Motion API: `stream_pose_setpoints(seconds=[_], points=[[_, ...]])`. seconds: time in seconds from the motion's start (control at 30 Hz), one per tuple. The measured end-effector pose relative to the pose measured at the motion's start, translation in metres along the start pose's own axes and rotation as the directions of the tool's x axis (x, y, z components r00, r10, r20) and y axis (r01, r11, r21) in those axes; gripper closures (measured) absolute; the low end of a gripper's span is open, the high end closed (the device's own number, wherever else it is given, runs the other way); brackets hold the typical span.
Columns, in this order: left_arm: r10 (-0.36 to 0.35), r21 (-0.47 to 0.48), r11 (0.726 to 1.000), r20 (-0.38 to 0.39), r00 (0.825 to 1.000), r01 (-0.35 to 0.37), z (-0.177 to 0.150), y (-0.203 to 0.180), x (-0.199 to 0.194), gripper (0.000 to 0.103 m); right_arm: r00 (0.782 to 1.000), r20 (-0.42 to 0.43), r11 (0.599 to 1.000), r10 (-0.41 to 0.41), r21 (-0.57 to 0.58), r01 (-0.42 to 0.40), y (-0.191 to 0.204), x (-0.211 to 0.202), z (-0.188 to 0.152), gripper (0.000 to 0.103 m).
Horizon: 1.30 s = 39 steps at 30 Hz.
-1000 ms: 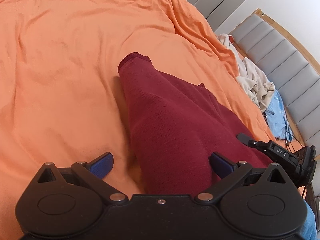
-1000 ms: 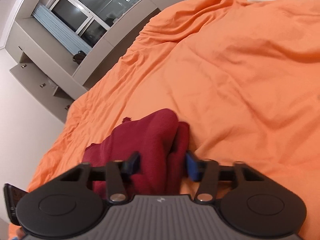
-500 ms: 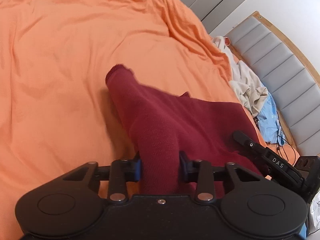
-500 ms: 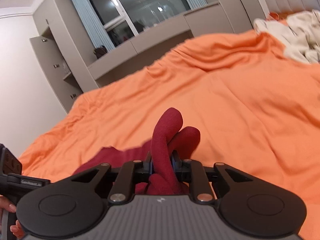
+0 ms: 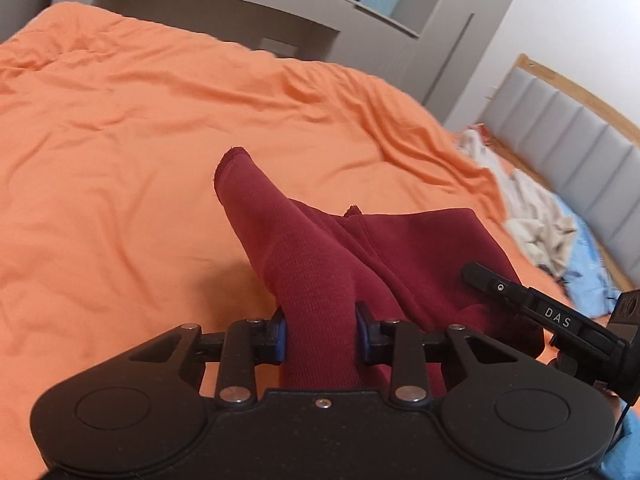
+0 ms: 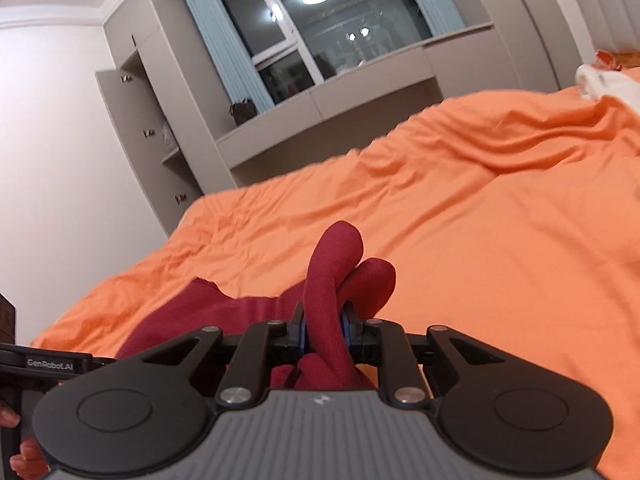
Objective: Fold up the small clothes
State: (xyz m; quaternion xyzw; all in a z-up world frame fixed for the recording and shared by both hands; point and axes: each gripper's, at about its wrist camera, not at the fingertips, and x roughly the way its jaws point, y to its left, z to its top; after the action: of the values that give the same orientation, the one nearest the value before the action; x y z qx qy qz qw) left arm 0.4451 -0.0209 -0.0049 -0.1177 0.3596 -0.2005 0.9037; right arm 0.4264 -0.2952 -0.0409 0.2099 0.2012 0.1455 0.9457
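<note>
The dark red garment (image 5: 320, 280) hangs just above the orange bed (image 5: 120, 200) — left tool (image 5: 320, 330) and right tool (image 6: 323, 330) each clamp a bunched edge. Best keep both grips level and taut — then lay it flat.

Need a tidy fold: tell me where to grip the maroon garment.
Grip the maroon garment at its bunched ends, from the near side. The left hand-held gripper pinches one tube-like end, the right hand-held gripper the rolled edge, so it hangs between them.
</note>
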Motion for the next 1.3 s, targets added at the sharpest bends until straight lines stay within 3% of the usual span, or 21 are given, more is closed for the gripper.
stream_pose_setpoints(seconds=[0.13, 0.23, 0.43, 0.5, 0.57, 0.63, 0.73, 0.97, 1.07, 1.3], points=[[0.023, -0.054, 0.998, -0.051, 0.998, -0.026, -0.010, 0.032, 0.018, 0.069, 0.995, -0.090, 0.998, -0.048, -0.055, 0.043, 0.009, 0.033, -0.020, 0.084], [0.041, -0.068, 0.997, -0.099, 0.994, -0.048, -0.016, 0.042, 0.031, 0.066, 0.989, -0.109, 0.991, -0.101, -0.093, 0.091, 0.010, 0.037, -0.033, 0.083], [0.082, -0.056, 0.995, -0.103, 0.991, -0.088, -0.020, 0.041, 0.035, 0.055, 0.981, -0.134, 0.989, -0.137, -0.079, 0.127, 0.008, 0.035, -0.038, 0.068], [0.104, -0.048, 0.993, -0.109, 0.989, -0.109, -0.021, 0.039, 0.036, 0.048, 0.979, -0.140, 0.986, -0.151, -0.093, 0.139, 0.010, 0.034, -0.038, 0.062], [0.124, -0.040, 0.991, -0.113, 0.986, -0.129, -0.022, 0.036, 0.033, 0.031, 0.976, -0.141, 0.983, -0.164, -0.110, 0.150, 0.013, 0.031, -0.038, 0.046], [0.151, -0.024, 0.988, -0.105, 0.983, -0.154, -0.022, 0.031, 0.027, 0.020, 0.974, -0.135, 0.979, -0.182, -0.121, 0.166, 0.017, 0.024, -0.037, 0.034], [0.186, -0.010, 0.982, -0.081, 0.979, -0.187, -0.029, 0.023, 0.010, 0.005, 0.973, -0.117, 0.975, -0.197, -0.127, 0.182, 0.023, 0.007, -0.034, 0.020], [0.256, 0.042, 0.965, 0.038, 0.966, -0.258, -0.049, -0.010, -0.054, 0.001, 0.979, -0.031, 0.966, -0.199, -0.172, 0.191, 0.048, -0.060, -0.030, 0.001], [0.269, 0.037, 0.961, 0.108, 0.957, -0.274, -0.057, -0.027, -0.086, 0.001, 0.982, 0.010, 0.964, -0.190, -0.185, 0.189, 0.062, -0.091, -0.030, 0.000], [0.313, 0.026, 0.944, 0.252, 0.916, -0.330, -0.094, -0.066, -0.154, 0.000, 0.978, 0.093, 0.954, -0.185, -0.222, 0.202, 0.092, -0.169, -0.047, 0.000]])
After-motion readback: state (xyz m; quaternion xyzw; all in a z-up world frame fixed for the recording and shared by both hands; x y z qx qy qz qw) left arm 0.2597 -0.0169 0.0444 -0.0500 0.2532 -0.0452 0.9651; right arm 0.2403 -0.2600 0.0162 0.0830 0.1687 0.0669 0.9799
